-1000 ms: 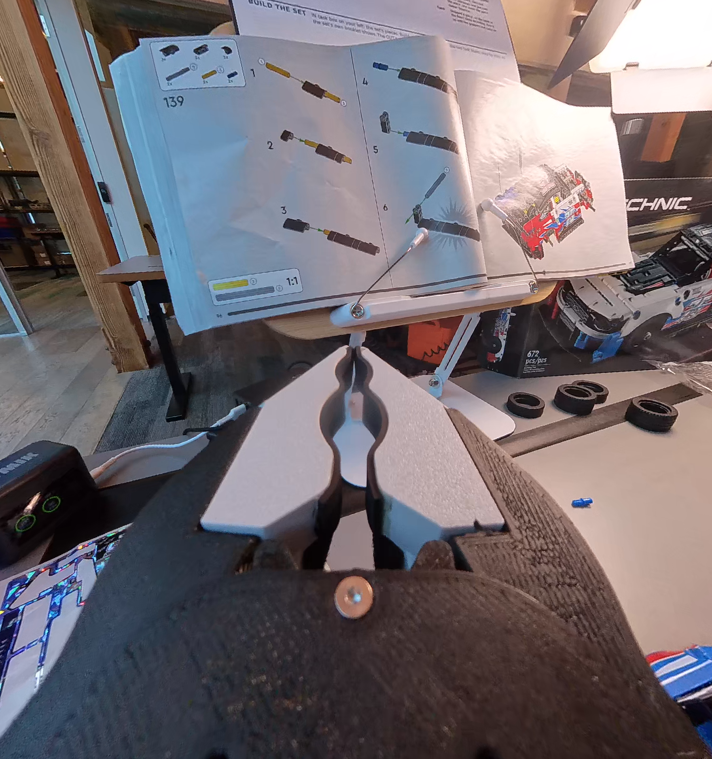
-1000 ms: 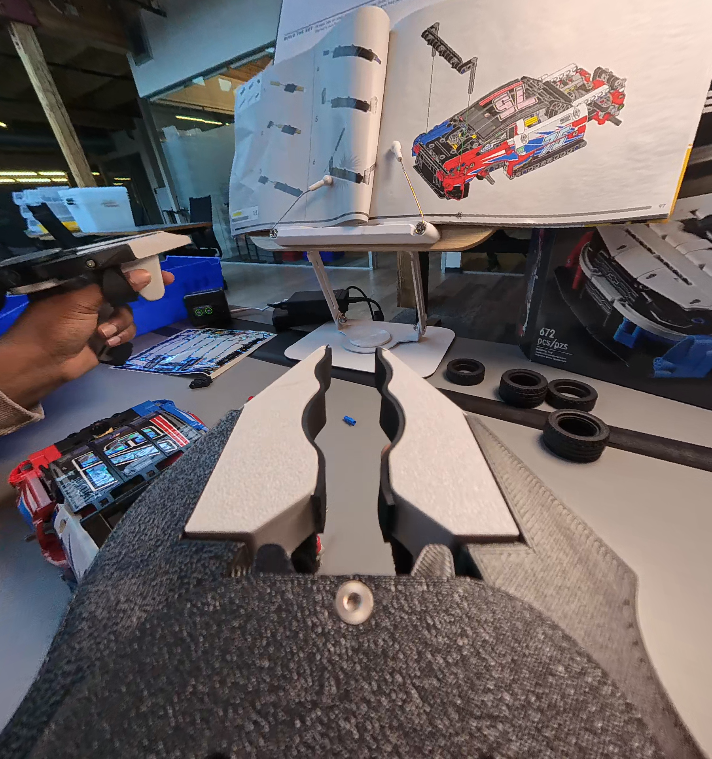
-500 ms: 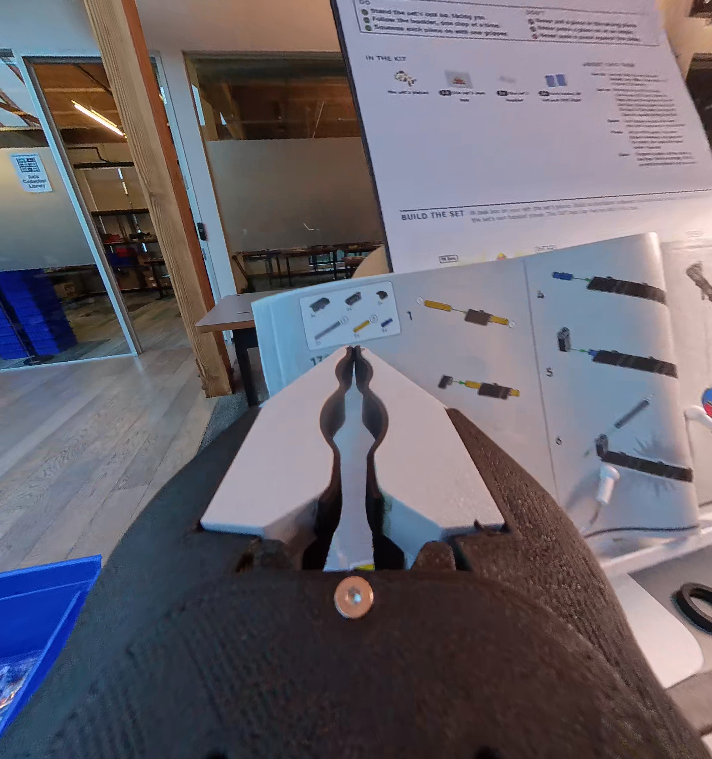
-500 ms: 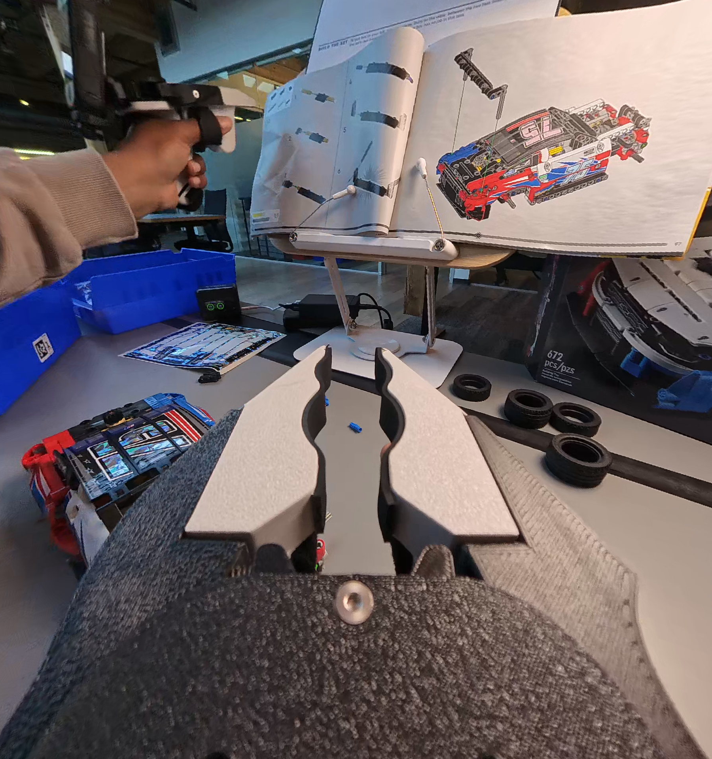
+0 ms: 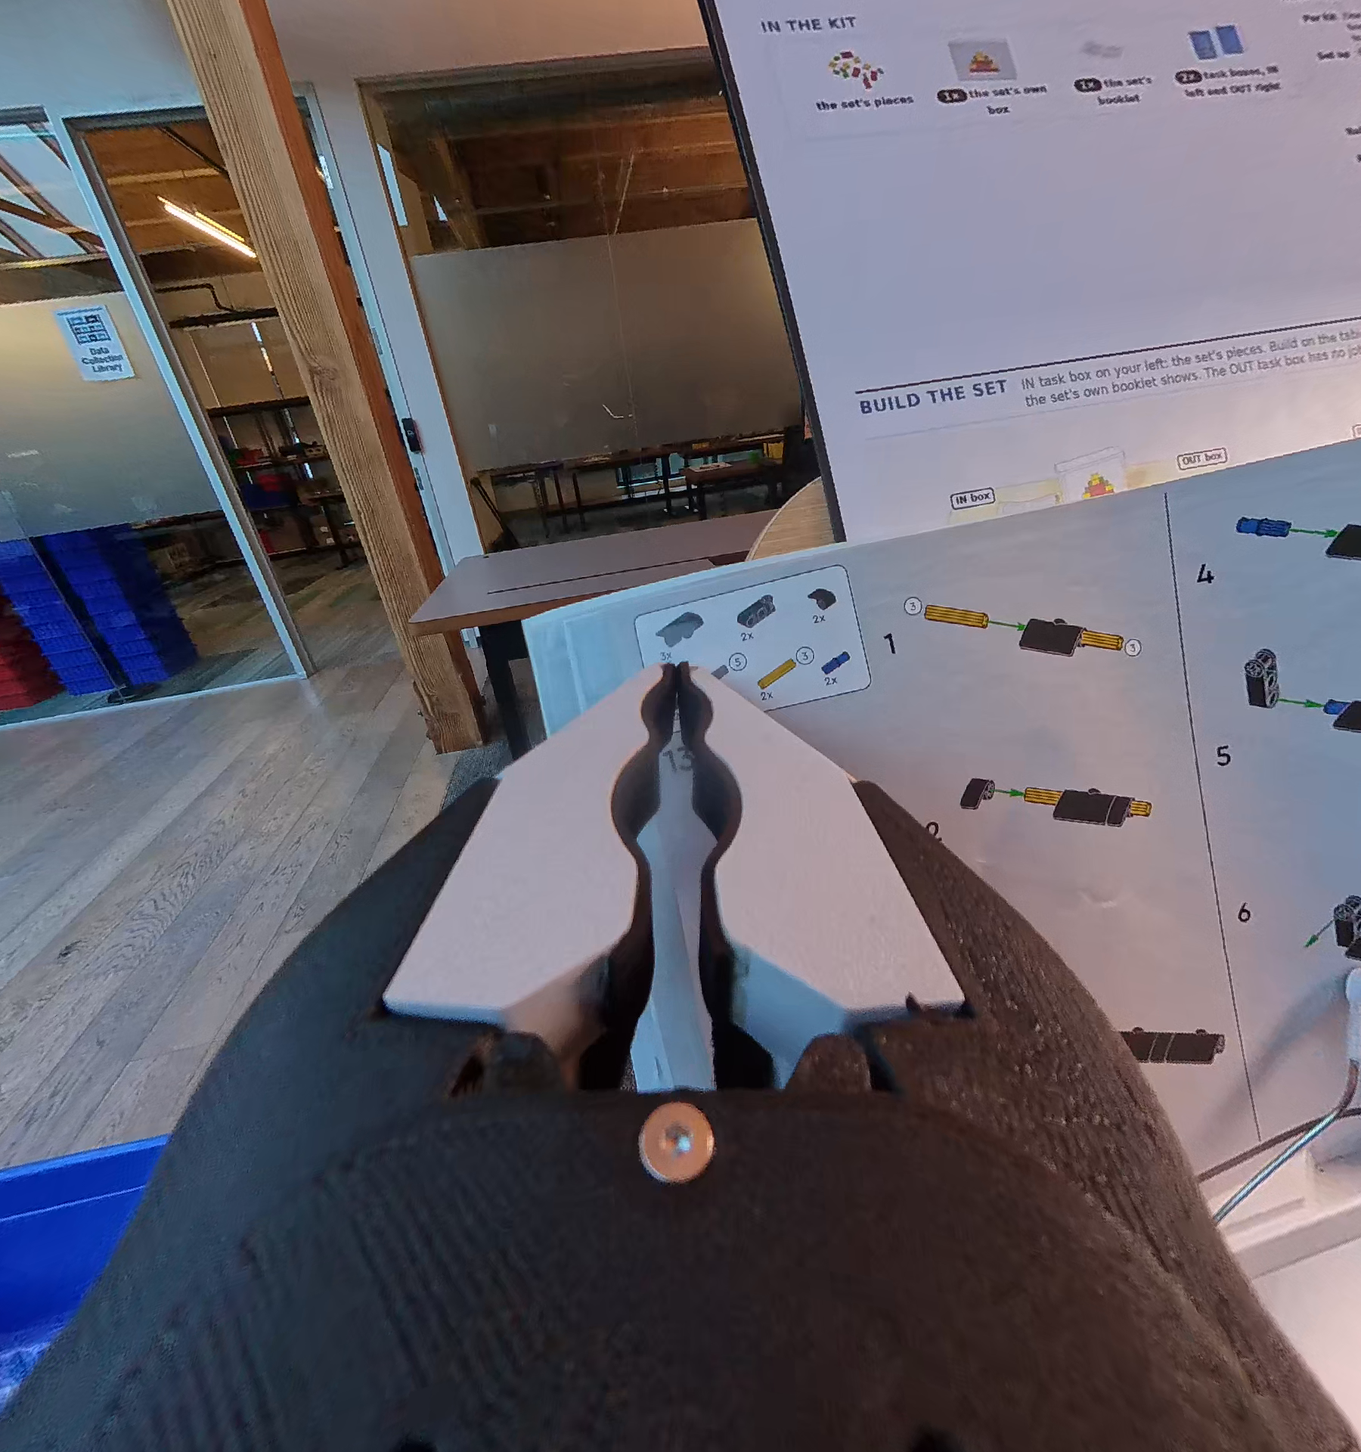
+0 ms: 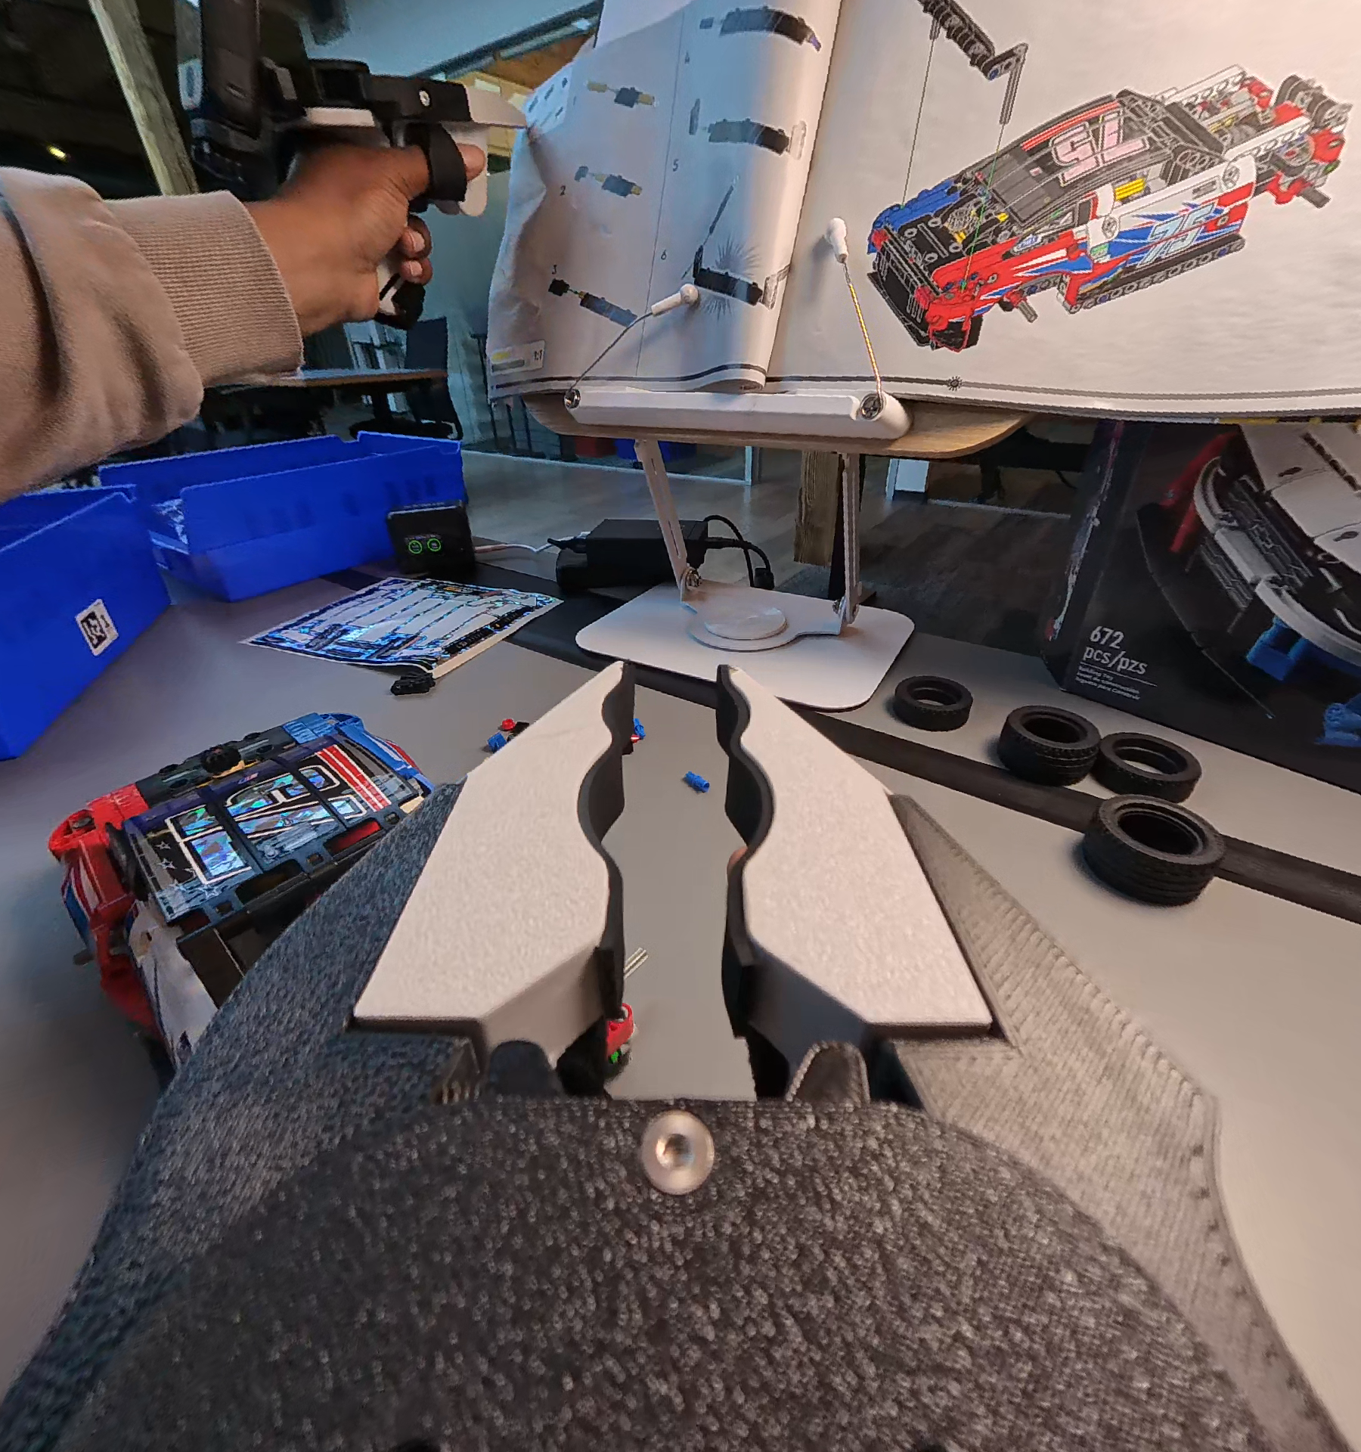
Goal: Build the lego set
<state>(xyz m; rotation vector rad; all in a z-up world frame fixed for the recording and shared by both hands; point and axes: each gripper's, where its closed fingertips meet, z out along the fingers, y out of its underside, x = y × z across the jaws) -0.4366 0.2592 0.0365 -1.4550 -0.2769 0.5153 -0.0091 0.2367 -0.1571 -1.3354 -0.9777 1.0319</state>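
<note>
Left gripper now nearer booklet, seemingly.

Bare table ahead — tyres right, car left.

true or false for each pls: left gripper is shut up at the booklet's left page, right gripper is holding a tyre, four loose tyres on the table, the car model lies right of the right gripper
1. The left gripper is shut, its tips at the instruction booklet: true.
2. The right gripper holds a tyre: false, it is open and empty.
3. Four loose tyres lie on the table: true.
4. The car model lies right of the right gripper: false, it lies to its left.
</note>
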